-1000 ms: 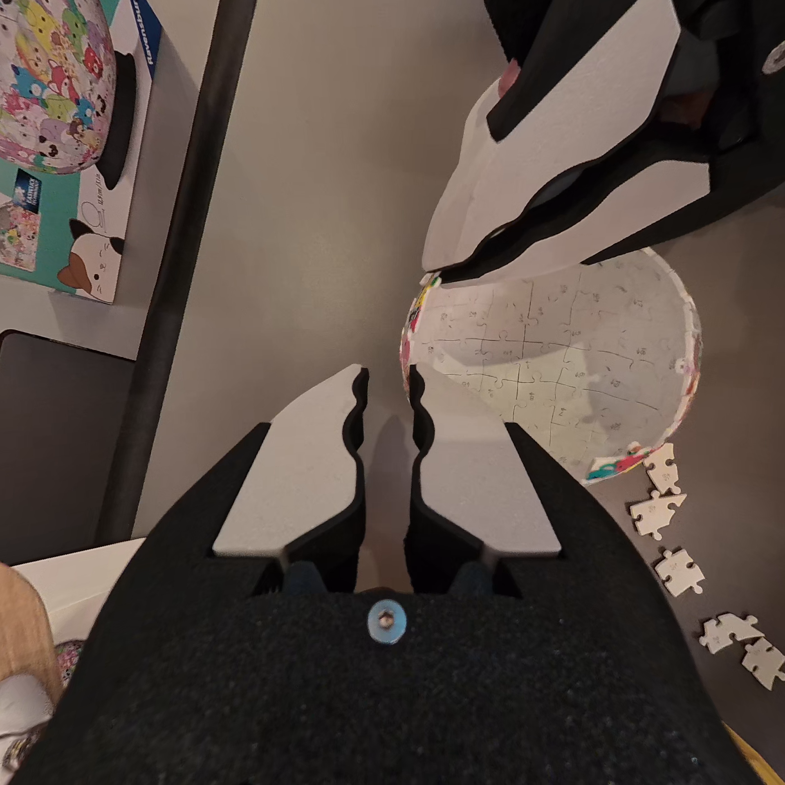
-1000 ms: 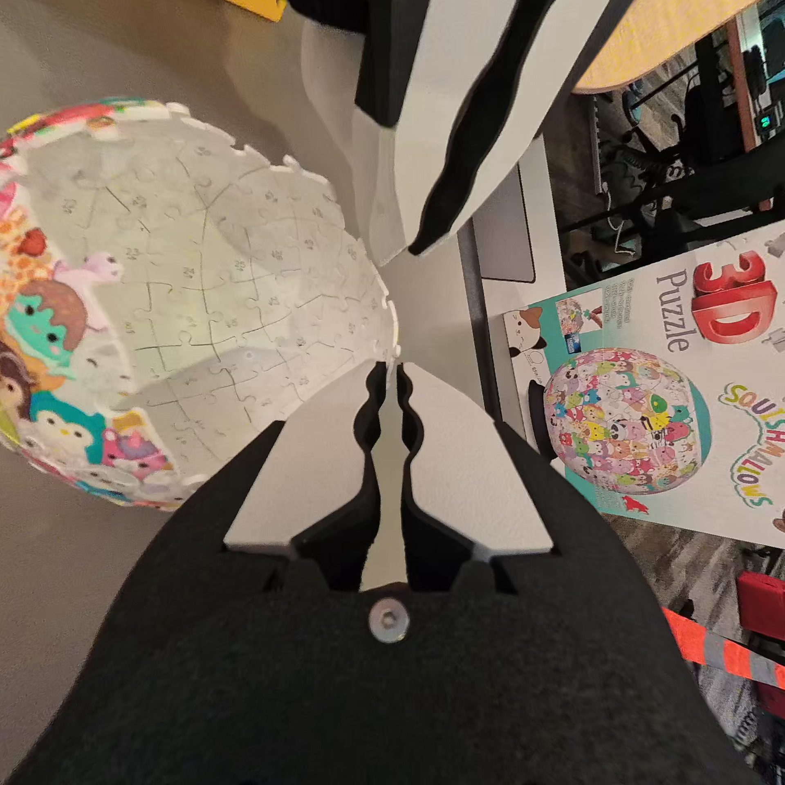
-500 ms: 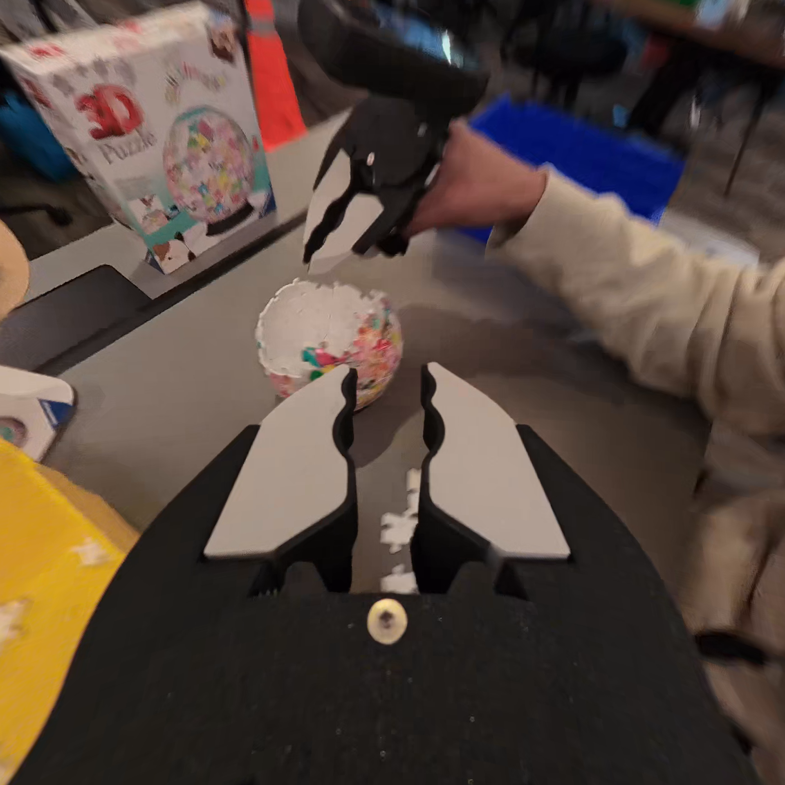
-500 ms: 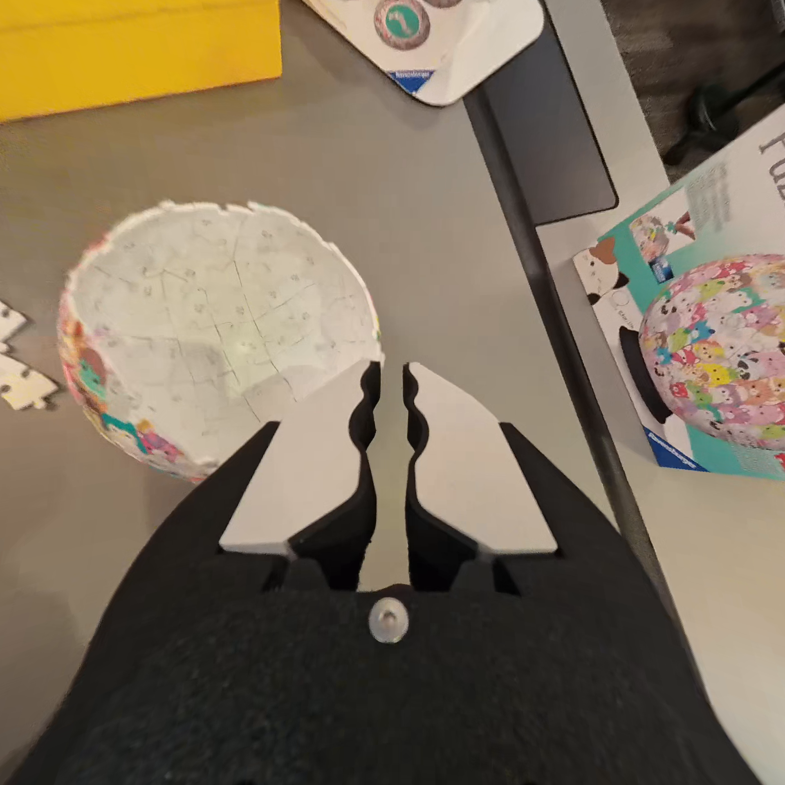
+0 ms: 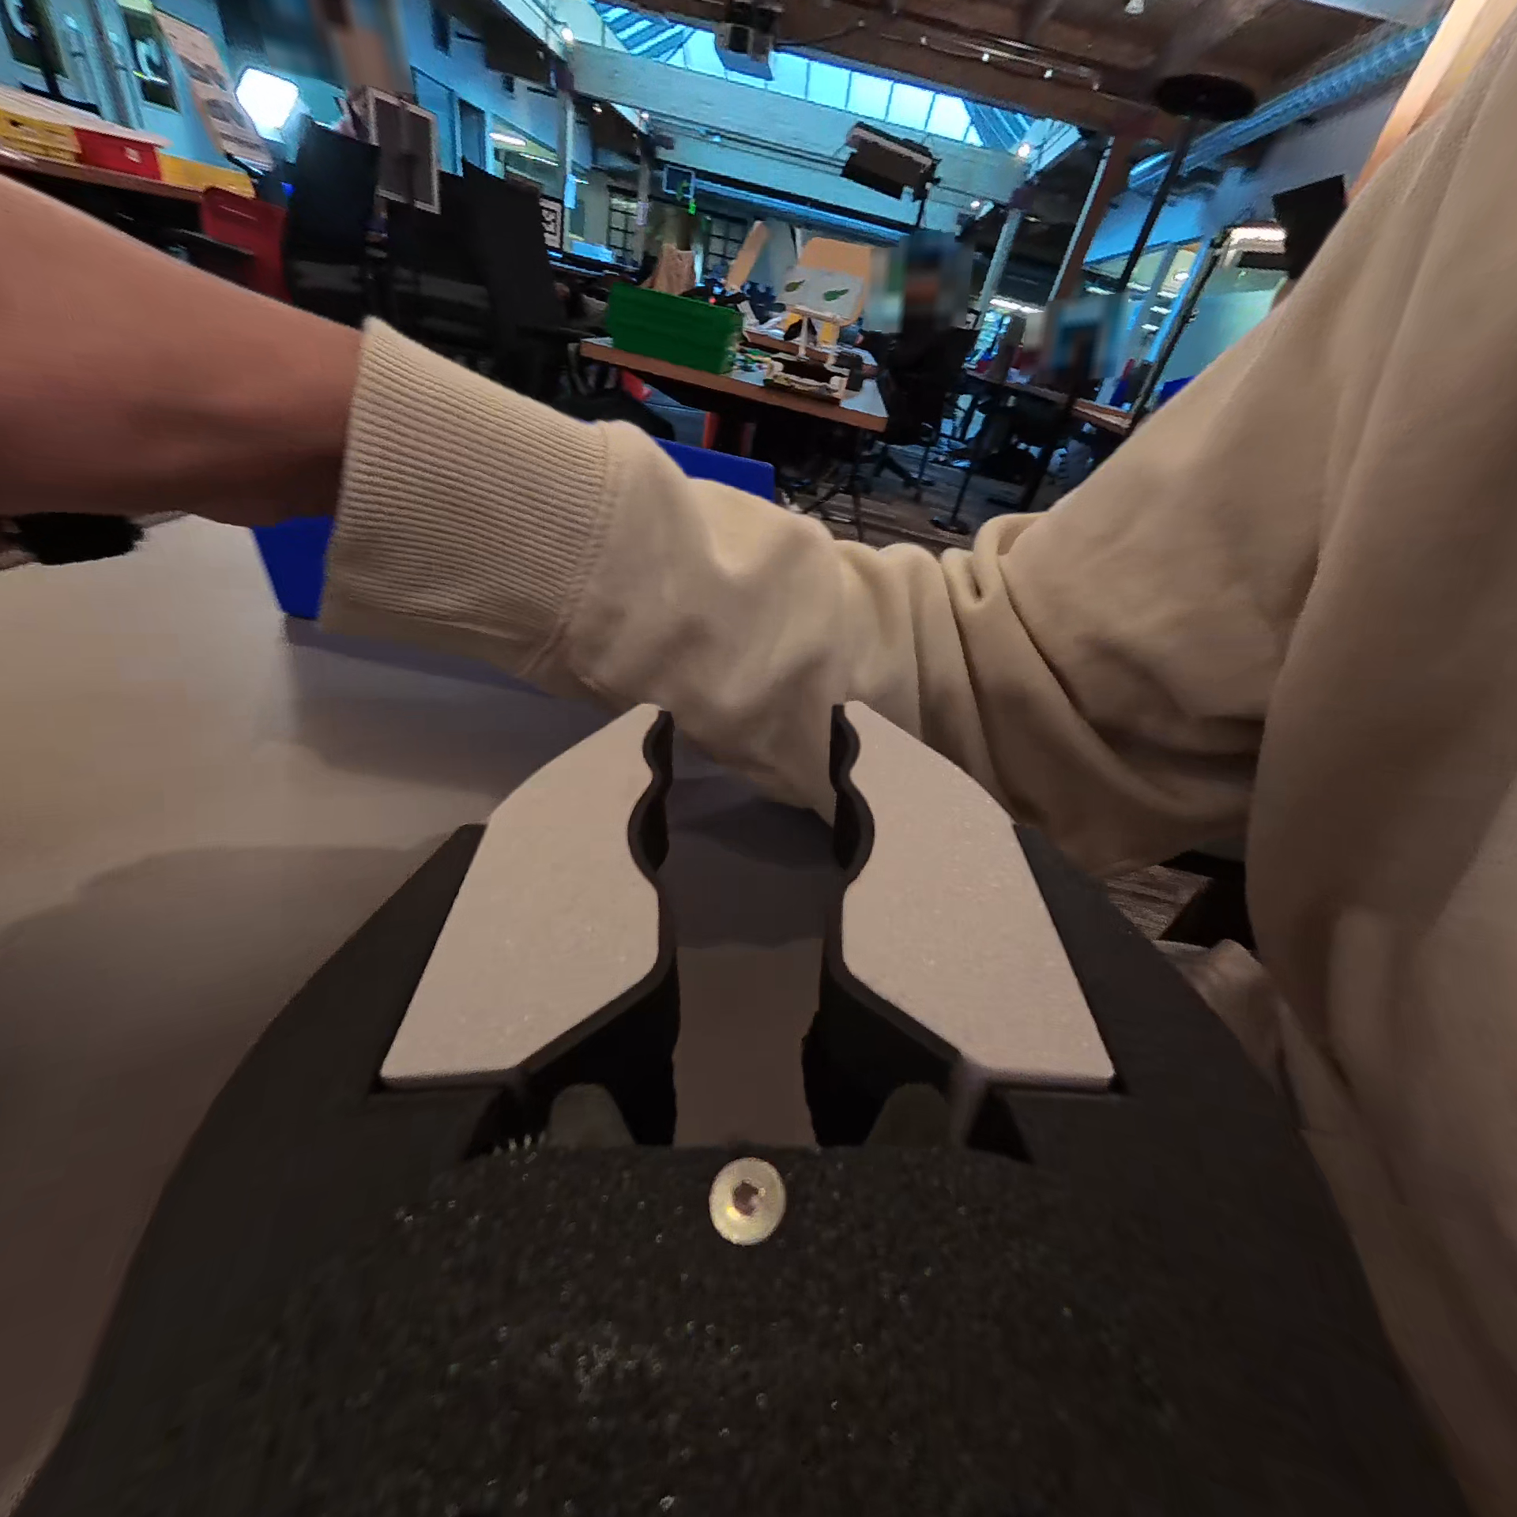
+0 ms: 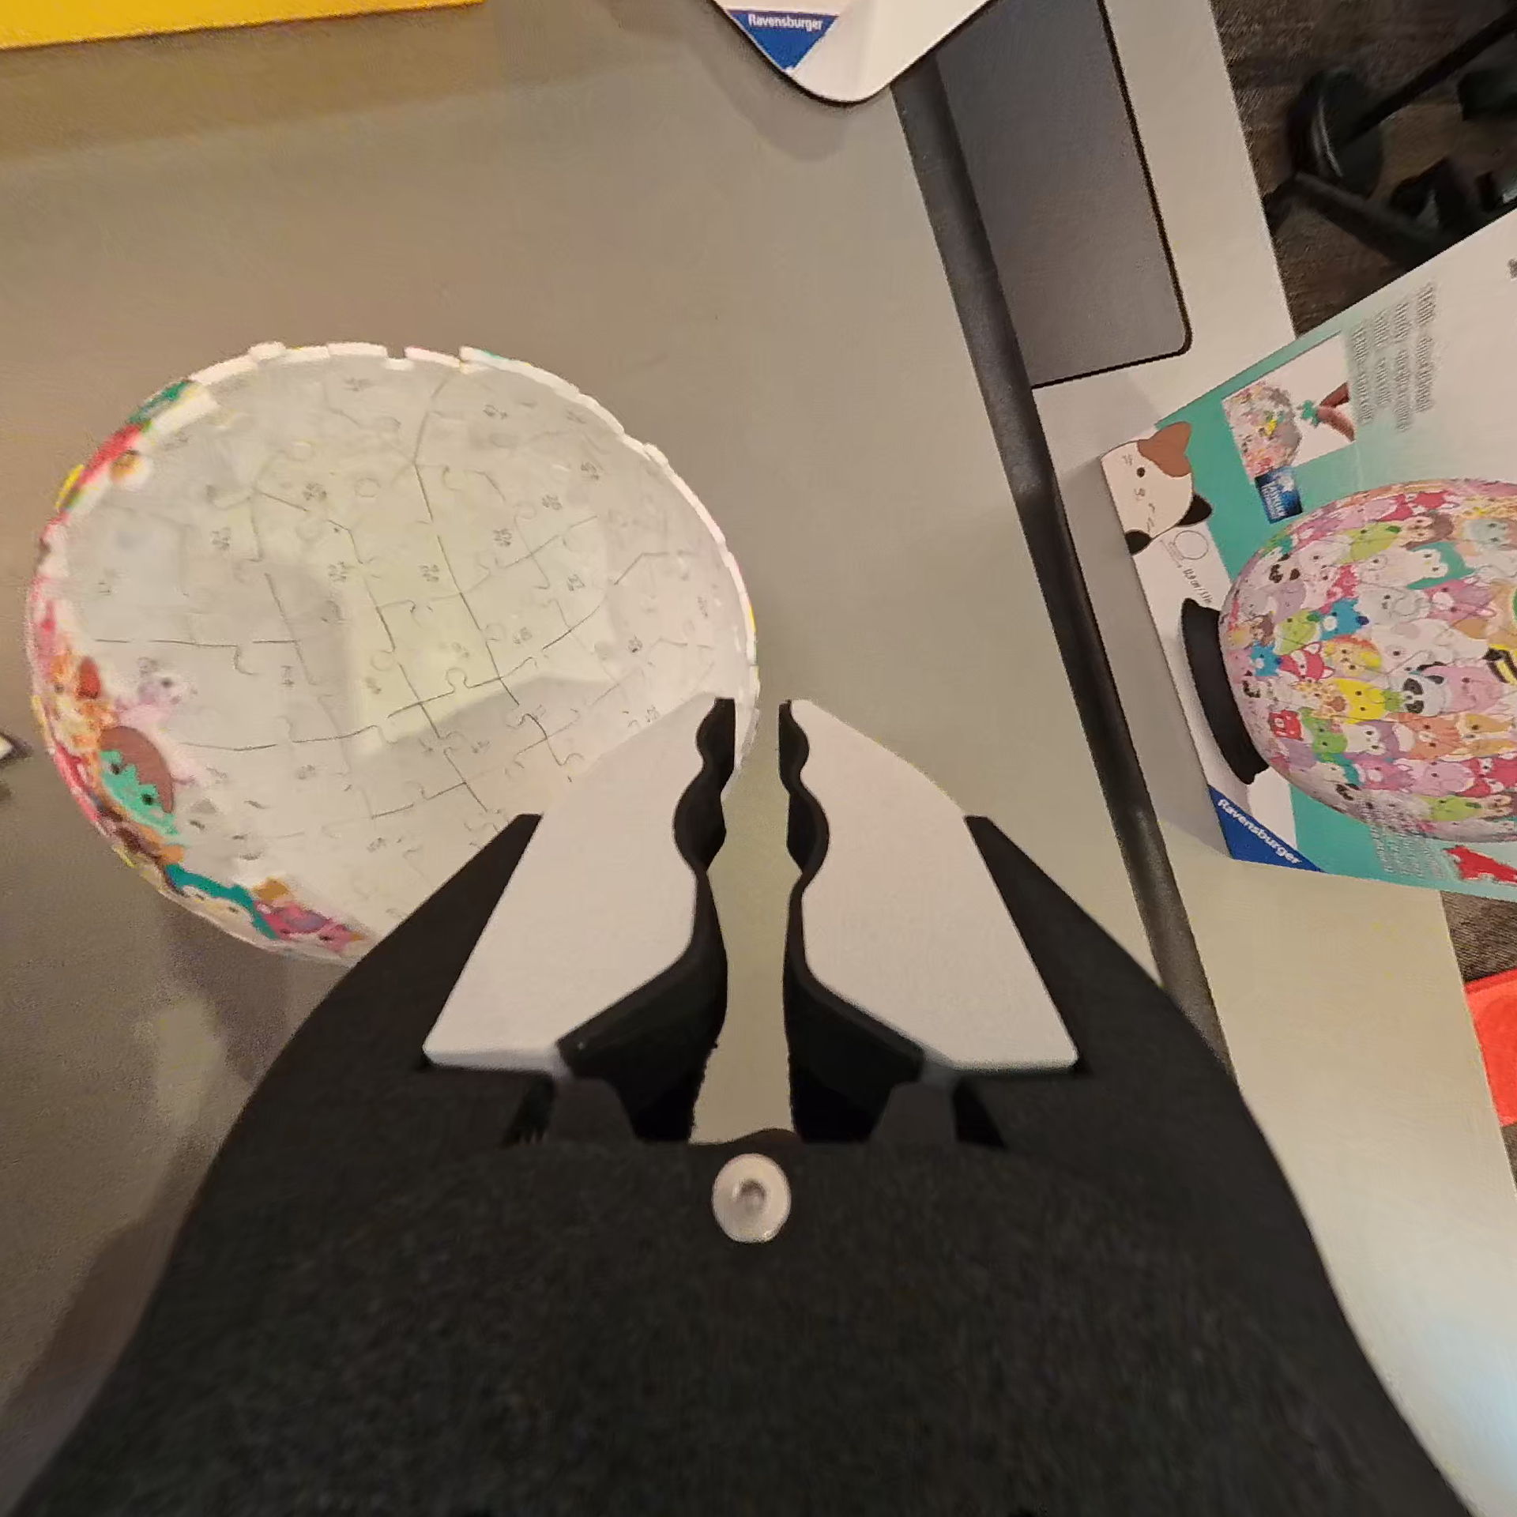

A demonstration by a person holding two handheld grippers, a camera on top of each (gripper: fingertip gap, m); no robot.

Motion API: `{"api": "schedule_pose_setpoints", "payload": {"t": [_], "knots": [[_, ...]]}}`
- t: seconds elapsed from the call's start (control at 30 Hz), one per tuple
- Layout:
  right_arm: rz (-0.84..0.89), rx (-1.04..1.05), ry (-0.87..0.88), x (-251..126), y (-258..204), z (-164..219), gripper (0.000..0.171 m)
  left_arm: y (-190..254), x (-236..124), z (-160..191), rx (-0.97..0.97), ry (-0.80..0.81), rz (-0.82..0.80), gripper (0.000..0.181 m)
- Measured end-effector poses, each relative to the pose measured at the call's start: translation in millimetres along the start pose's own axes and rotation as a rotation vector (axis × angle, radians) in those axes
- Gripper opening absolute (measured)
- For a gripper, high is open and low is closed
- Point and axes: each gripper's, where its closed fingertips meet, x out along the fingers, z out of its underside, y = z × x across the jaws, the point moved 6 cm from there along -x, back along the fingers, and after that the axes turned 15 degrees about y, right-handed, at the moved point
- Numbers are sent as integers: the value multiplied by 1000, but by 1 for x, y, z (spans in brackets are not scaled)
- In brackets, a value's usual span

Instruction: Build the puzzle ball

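Note:
The puzzle ball (image 6: 394, 640) is a half-built open shell on the grey table (image 6: 739, 287), white inside with colourful cartoon prints outside, its opening facing the right wrist camera. My right gripper (image 6: 753, 714) hovers over the shell's right rim, jaws nearly together with only a thin gap and nothing between them. My left gripper (image 5: 747, 722) is open and empty, low over the table (image 5: 164, 739), pointing at the cream sleeve (image 5: 821, 616) of the arm that reaches across. The ball does not show in the left wrist view.
The puzzle box (image 6: 1354, 624) lies to the right beyond a dark table seam (image 6: 1026, 410). A dark flat pad (image 6: 1067, 205), a white card (image 6: 837, 41) and a yellow edge (image 6: 205, 16) lie at the far side. A workshop with desks fills the left view's background. About 25 cm separates my left fingertips from my right. To reach the white card (image 6: 837, 41) in a straight line is about 25 cm for my right fingers, about 50 cm for my left.
My left gripper has pulled away from the ball, swung round to the sleeve and opened wider. My right gripper has dropped closer to the shell's rim.

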Motion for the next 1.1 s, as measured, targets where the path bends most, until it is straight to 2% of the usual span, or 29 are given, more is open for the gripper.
{"api": "schedule_pose_setpoints", "payload": {"t": [0.2,0.57,1.1], "knots": [[-19,33,-13,5,1,6,9,7,-5,23,-53,-87,61,36],[-5,100,-45,13,0,7,9,16,-5,30,-88,-137,109,36],[4,85,-94,21,-3,5,6,20,-5,33,-77,-152,119,36]]}}
